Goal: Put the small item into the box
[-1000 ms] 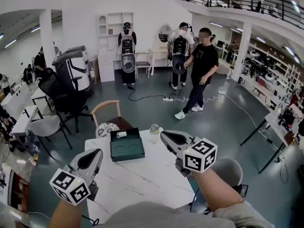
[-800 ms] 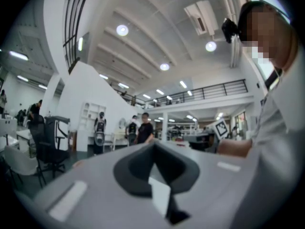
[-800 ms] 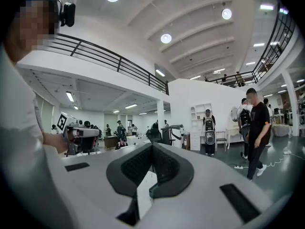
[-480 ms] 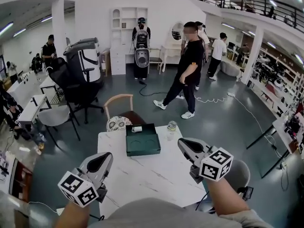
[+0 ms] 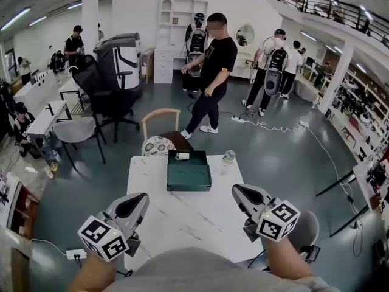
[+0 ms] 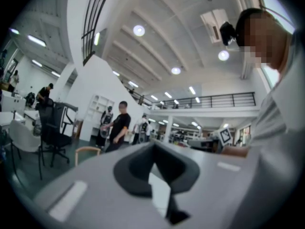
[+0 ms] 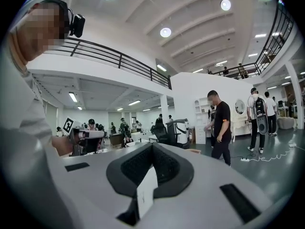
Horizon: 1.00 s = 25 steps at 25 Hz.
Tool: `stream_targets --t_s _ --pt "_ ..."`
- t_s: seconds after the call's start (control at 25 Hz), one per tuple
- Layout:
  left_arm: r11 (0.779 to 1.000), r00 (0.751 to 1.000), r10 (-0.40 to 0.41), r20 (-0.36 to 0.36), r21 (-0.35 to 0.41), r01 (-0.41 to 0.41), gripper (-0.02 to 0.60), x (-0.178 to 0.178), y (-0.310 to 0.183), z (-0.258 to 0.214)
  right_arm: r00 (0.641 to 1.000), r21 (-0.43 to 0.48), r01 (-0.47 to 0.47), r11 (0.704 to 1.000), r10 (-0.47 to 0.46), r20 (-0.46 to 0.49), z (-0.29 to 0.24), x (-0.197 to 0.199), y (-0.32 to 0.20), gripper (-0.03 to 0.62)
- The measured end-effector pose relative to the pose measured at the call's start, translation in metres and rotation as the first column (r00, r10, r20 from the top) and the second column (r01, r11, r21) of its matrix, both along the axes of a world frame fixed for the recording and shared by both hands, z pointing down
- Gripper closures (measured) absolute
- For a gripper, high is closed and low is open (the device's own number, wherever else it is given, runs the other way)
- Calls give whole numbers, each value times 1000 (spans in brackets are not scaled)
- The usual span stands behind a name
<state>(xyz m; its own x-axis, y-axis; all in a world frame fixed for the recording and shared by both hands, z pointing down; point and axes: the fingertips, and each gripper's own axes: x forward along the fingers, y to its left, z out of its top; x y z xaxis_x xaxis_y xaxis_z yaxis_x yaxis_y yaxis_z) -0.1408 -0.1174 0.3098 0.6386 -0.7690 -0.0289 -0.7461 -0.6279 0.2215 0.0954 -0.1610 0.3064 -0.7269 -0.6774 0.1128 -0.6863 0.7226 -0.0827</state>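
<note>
A dark green box lies open on the white marble table, toward its far end. A small white item rests at the box's far rim; whether it lies inside is unclear. My left gripper hovers over the table's near left part, shut and empty. My right gripper hovers over the near right part, its jaws together and holding nothing. Both point toward the box and stay well short of it. In the left gripper view the jaws of the left gripper meet; the right gripper looks the same in its own view.
A clear glass jar stands just right of the box. A wooden chair with a patterned cushion sits at the table's far side. A person in black walks beyond it. Office chairs stand at left, a grey stool at right.
Both grippers have sunk a little over the table's near end, still shut. The head view has swung, and the person in black has walked from right to left behind the table.
</note>
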Motion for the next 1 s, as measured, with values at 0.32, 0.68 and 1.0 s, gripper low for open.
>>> stream_targets --t_s 0.32,0.68,1.0 --pt "999 998 -42 -38 -12 42 577 -11 2 0 1000 -15 9 1000 -9 5 8 2 -1 586" --pt "999 998 -46 -37 -10 45 577 -12 3 0 1000 -26 11 1000 -10 28 7 3 -4 586" --pt "999 999 -42 -32 -12 42 577 -12 3 0 1000 -13 2 1000 -2 3 6 5 -5 586"
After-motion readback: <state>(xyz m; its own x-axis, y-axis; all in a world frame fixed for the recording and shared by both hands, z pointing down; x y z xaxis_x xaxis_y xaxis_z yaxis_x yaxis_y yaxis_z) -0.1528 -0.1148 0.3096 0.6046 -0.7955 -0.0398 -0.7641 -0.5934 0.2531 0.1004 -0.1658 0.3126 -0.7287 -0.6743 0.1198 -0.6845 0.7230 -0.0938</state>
